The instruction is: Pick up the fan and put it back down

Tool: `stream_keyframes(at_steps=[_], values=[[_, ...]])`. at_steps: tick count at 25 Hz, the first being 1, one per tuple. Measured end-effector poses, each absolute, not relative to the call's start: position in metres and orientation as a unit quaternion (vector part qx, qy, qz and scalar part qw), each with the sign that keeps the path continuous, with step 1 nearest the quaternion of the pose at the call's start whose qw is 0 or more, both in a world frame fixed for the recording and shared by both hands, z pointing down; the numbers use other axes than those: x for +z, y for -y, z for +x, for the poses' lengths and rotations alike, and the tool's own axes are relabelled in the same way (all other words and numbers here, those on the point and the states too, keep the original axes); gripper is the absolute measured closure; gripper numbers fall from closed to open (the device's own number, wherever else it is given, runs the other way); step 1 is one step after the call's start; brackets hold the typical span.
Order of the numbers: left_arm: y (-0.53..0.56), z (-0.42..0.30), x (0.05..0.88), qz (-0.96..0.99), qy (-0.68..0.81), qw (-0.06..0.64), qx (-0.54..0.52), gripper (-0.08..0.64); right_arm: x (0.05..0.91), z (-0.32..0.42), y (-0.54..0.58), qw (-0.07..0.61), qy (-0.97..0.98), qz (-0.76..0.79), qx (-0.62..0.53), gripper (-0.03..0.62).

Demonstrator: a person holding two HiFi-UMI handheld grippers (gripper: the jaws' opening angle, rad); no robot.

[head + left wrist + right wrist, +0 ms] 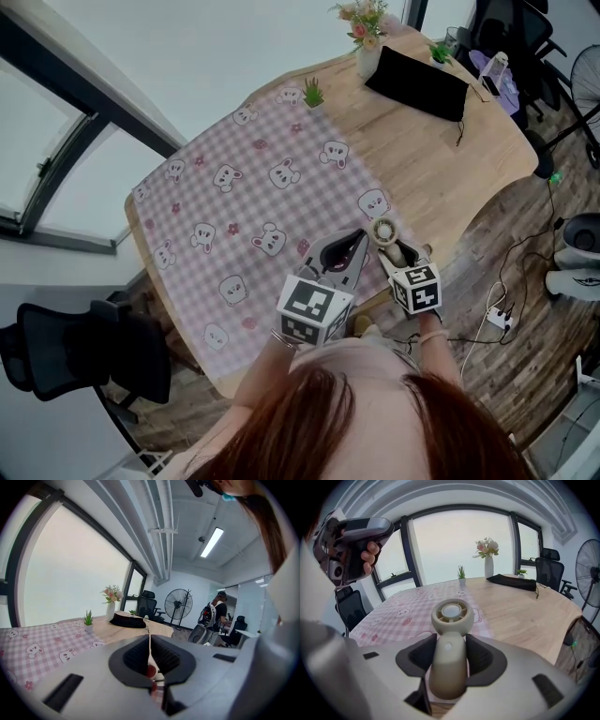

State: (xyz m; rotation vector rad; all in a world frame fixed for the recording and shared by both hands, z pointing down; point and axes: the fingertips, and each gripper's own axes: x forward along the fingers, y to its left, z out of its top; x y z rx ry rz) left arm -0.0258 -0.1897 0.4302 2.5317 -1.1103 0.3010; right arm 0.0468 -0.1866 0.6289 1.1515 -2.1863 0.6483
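The fan (449, 620) is gripped by the right gripper (450, 660), whose jaws are closed on its smooth beige plastic handle. Its long axis runs straight out along the jaws, with the round, ribbed head foremost. In the head view it is seen at lower centre, over the near edge of the checked tablecloth (234, 197) on the wooden table (450, 159); contact with the cloth cannot be judged. The left gripper (345, 255) is found just to its left, jaws together and nothing between them.
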Motion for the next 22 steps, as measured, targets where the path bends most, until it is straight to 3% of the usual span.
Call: stream_keyframes(at_steps=[22], values=[[0.195,-0.035,0.441,0.891,0.395,0.193,0.116,0.545,0.665,0.043,0.182,0.341,0.808,0.402,0.263,0.400]])
